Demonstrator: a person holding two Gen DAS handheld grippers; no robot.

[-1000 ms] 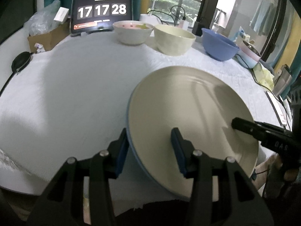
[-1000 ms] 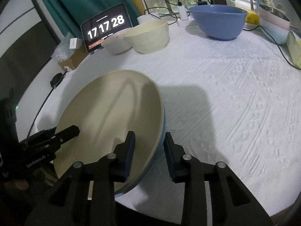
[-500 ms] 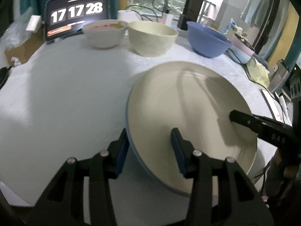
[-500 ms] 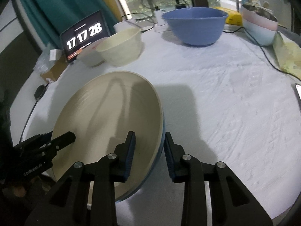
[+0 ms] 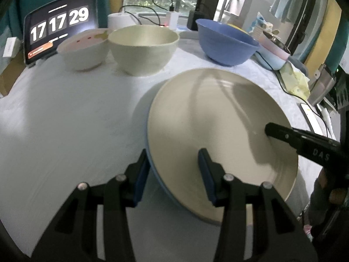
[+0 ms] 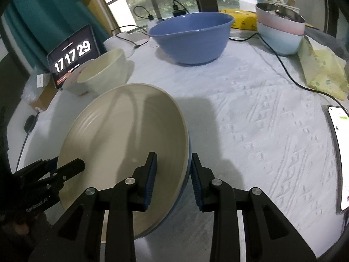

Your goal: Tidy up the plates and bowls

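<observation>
The plate (image 5: 218, 135) hides the table (image 5: 65, 120) under it, so you cannot tell if it touches. Its near edge sits behind the left gripper (image 5: 174, 174). The pink bowl (image 6: 72, 80) is mostly hidden by the cream bowl (image 6: 104, 72). The phone (image 6: 340, 152) is cut off at the right edge. The small words on the clock screen (image 5: 59, 24) are too blurry to read.

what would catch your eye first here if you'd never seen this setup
The big cream plate held above the white tablecloth, its rim pinched on either side by the left gripper and right gripper. Behind it sit a blue bowl, a cream bowl and a clock tablet reading 17 17 29.
</observation>
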